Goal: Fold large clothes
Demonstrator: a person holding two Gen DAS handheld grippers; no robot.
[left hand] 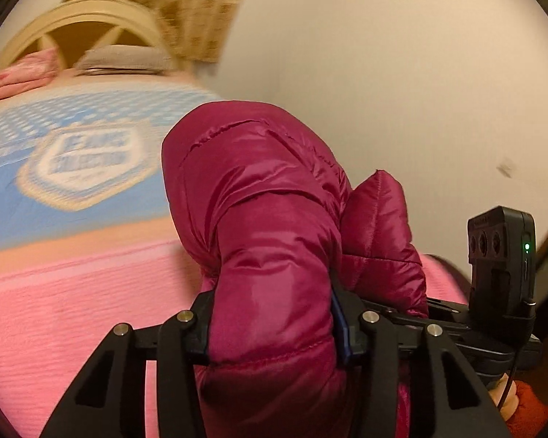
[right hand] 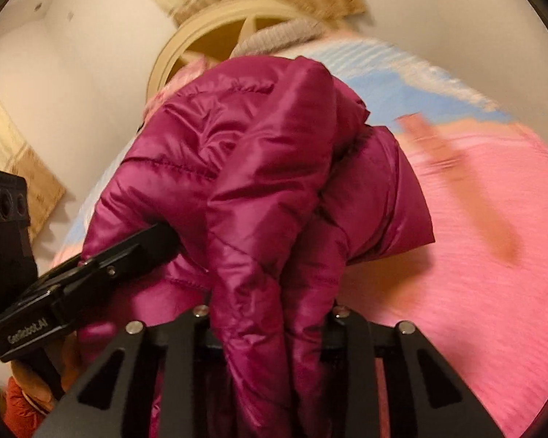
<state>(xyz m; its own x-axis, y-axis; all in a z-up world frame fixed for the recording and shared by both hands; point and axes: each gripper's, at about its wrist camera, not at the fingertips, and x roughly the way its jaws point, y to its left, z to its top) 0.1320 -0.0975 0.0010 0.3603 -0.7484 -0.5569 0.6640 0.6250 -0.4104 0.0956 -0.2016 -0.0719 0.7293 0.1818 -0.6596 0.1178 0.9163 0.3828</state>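
A shiny magenta quilted puffer jacket (left hand: 259, 211) is held up above the bed. My left gripper (left hand: 274, 332) is shut on a thick fold of it. In the right wrist view the same jacket (right hand: 259, 168) bulges up between the fingers of my right gripper (right hand: 270, 314), which is shut on it. The other gripper shows at the right edge of the left wrist view (left hand: 500, 266) and at the left of the right wrist view (right hand: 102, 266), close beside, gripping the same jacket. The fingertips are hidden in the fabric.
A bed with a pink blanket (left hand: 65, 299) and a blue patterned cover (left hand: 80, 160) lies below. A cream arched headboard (left hand: 91, 18), a grey pillow (left hand: 124, 56) and a pink bundle (left hand: 22, 73) are at its far end. A pale wall (left hand: 402, 73) is to the right.
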